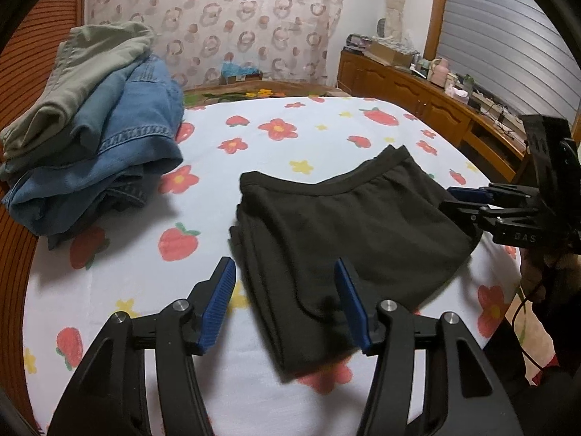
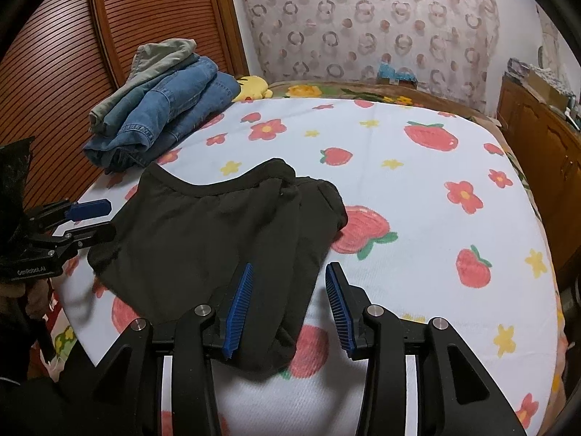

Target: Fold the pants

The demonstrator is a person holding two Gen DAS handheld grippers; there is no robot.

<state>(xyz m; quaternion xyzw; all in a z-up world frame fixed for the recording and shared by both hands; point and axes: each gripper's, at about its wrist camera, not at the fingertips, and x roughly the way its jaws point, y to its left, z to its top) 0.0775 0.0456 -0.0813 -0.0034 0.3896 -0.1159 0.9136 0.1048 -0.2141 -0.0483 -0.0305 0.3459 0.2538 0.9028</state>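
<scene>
A pair of black pants [image 1: 345, 225] [image 2: 189, 239] lies folded into a compact shape on the strawberry-and-flower bed sheet [image 1: 290, 134] [image 2: 417, 181], waistband away from me. My left gripper [image 1: 284, 265] is open, its blue pads spread over the near left corner of the pants without pressing the cloth. My right gripper [image 2: 290, 269] is open too, its jaws straddling the near right edge of the pants. In the left wrist view the right gripper [image 1: 446, 198] reaches in at the pants' right side. The left gripper [image 2: 110, 218] shows at the pants' left side in the right wrist view.
A stack of folded blue jeans and green pants [image 1: 101, 138] [image 2: 163, 109] sits at the bed's far left by the slatted wooden headboard [image 2: 152, 18]. A yellow plush toy [image 2: 254, 87] lies behind it. A cluttered wooden dresser [image 1: 417, 91] runs along the right.
</scene>
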